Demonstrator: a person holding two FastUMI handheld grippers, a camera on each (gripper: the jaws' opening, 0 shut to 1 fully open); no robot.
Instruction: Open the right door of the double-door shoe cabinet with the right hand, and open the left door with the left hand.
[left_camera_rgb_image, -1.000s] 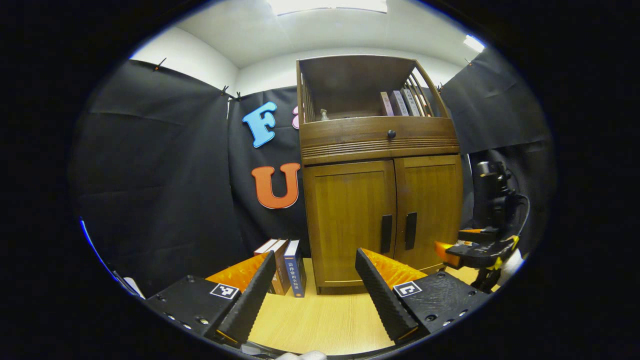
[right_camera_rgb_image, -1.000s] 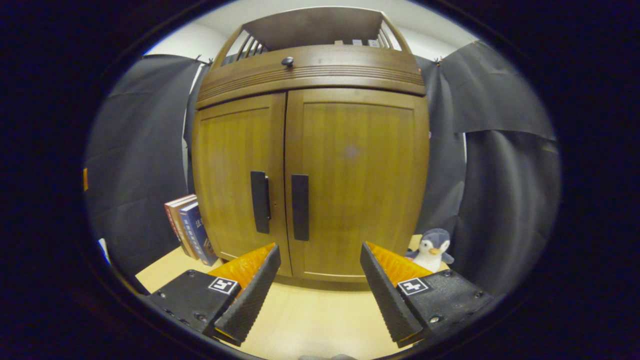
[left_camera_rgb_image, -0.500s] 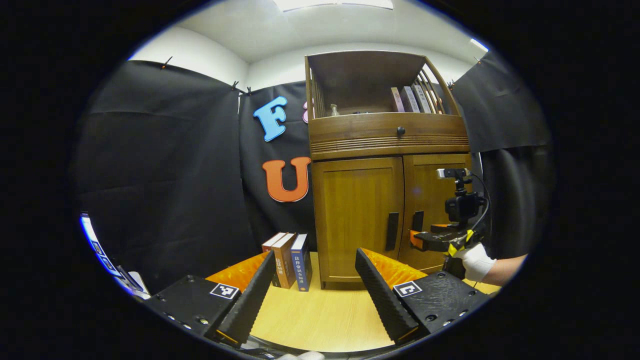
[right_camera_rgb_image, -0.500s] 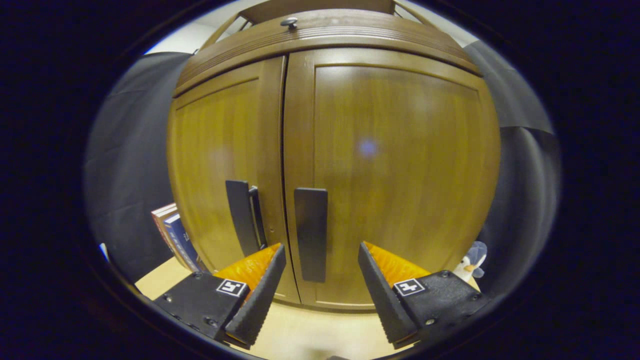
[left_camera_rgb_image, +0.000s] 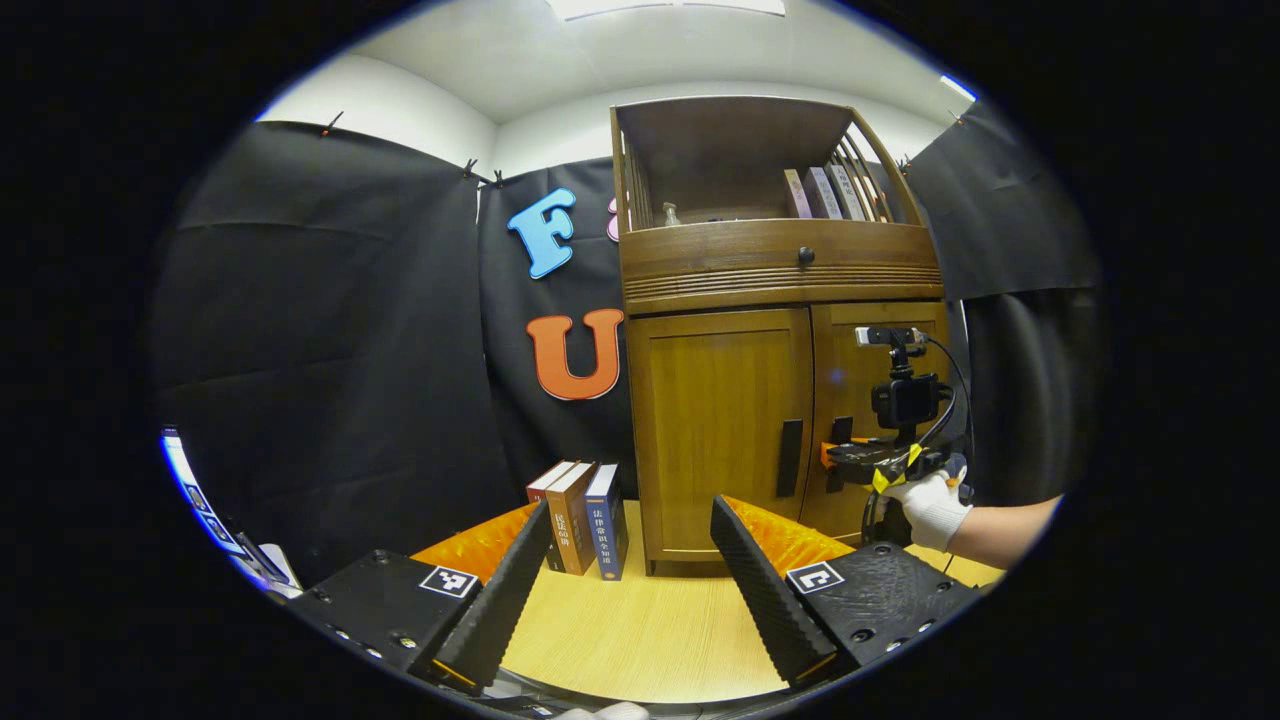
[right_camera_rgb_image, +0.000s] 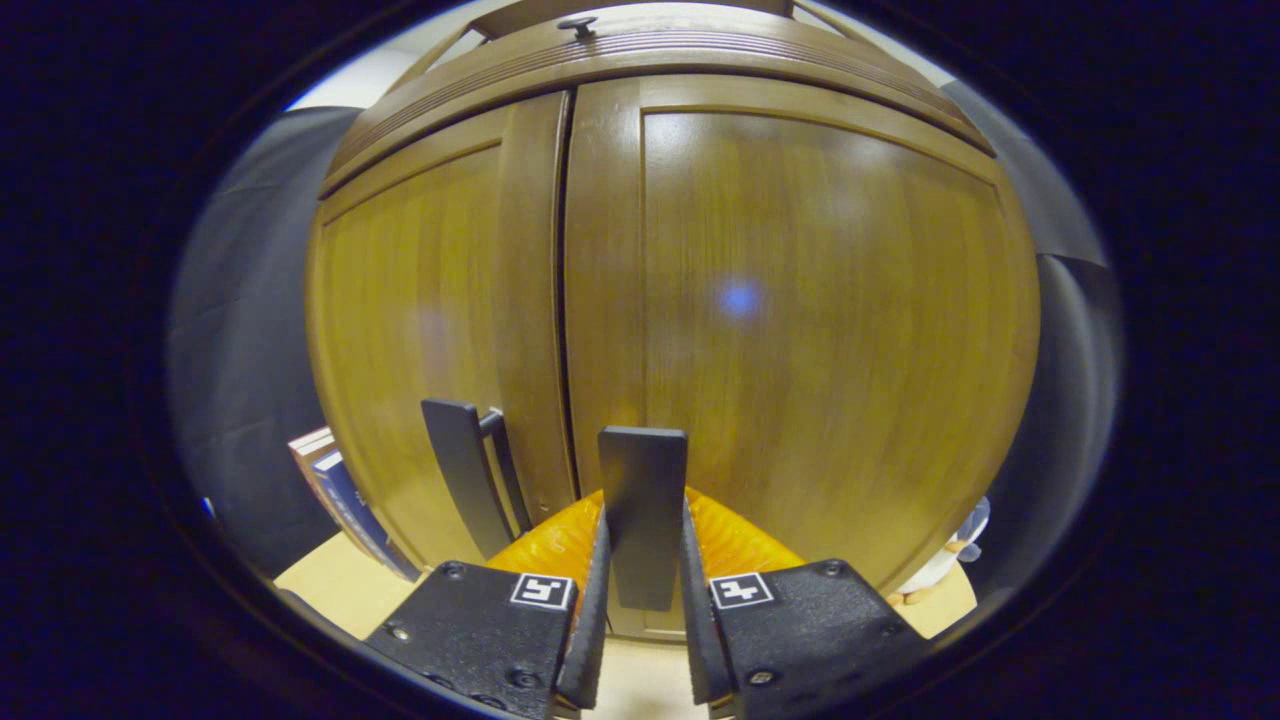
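Wooden tabletop (left_camera_rgb_image: 640, 640), right tool (right_camera_rgb_image: 643, 600) clamping upright right door handle (right_camera_rgb_image: 643, 510), left tool (left_camera_rgb_image: 630, 585) wide

Right tool (right_camera_rgb_image: 643, 640) clamped, left tool (left_camera_rgb_image: 630, 590) agape

My right claw (right_camera_rgb_image: 642, 620) squeezes the dark handle (right_camera_rgb_image: 642, 510) of the right door (right_camera_rgb_image: 800, 300) from both sides. Both doors look closed. The left door (right_camera_rgb_image: 420, 320) has its own handle (right_camera_rgb_image: 462, 475) just beside mine.

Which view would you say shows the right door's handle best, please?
The right gripper view: the right door's handle stands large between the right tool's closed fingers. The left gripper view shows it small and partly covered.
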